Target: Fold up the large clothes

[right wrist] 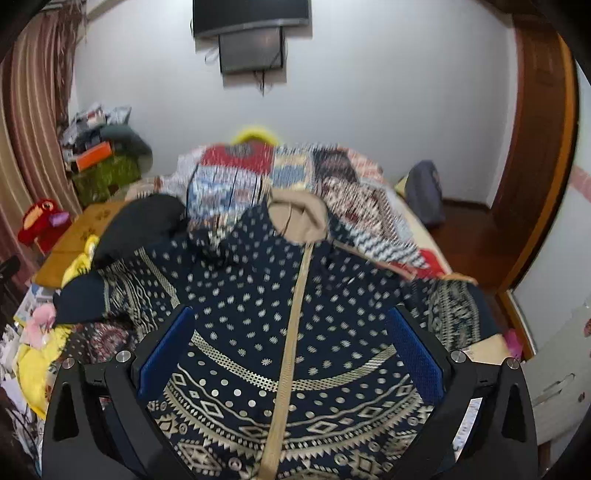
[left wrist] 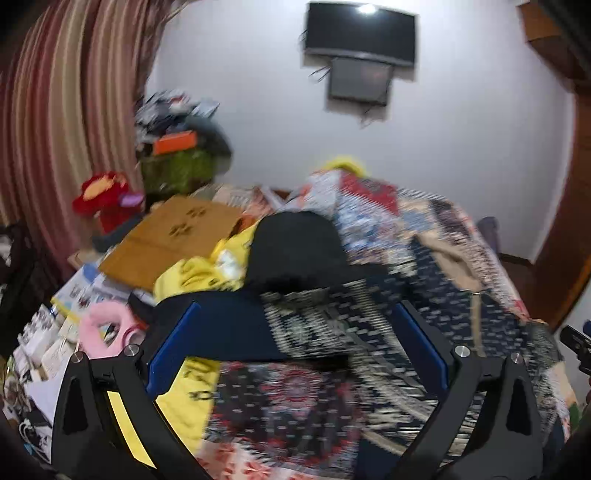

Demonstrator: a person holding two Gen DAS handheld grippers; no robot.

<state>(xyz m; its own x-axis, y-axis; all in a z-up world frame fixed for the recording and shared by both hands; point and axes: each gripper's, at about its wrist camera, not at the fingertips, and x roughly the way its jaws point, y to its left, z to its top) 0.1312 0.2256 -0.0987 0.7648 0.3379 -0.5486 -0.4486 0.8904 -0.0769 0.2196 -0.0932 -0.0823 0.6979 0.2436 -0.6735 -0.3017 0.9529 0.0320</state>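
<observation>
- Hooded jacket [right wrist: 258, 295]: navy knit with beige dots and geometric bands; lies spread front-up on the bed [right wrist: 417, 225], beige zip line running down its middle, beige-lined hood [right wrist: 299, 218] at the far end.
- Left sleeve [left wrist: 236, 325] of the jacket: plain navy cuff end, stretches out toward the left side of the bed, over a yellow garment [left wrist: 192, 273].
- Left gripper [left wrist: 295, 343]: jaws wide apart, blue pads on either side of the sleeve; holds nothing; view is blurred.
- Right gripper [right wrist: 291, 347]: jaws wide apart above the jacket's chest and zip; holds nothing.
- Black garment [left wrist: 295, 247]: bunched, just beyond the left sleeve.
- Patchwork bedcover [right wrist: 347, 192]: multicoloured, under and behind the jacket.
- Brown cardboard sheet [left wrist: 170, 240]: flat, left of the bed, beside the yellow garment.
- Red plush toy [right wrist: 40, 221]: near the striped curtain [left wrist: 62, 103].
- Pink fluffy item [left wrist: 107, 328]: left of the left gripper.
- Wall screen [right wrist: 251, 18]: dark, mounted on the white wall, a smaller dark panel just below it.
- Grey bag [right wrist: 424, 192]: on the floor at the bed's far right corner.
</observation>
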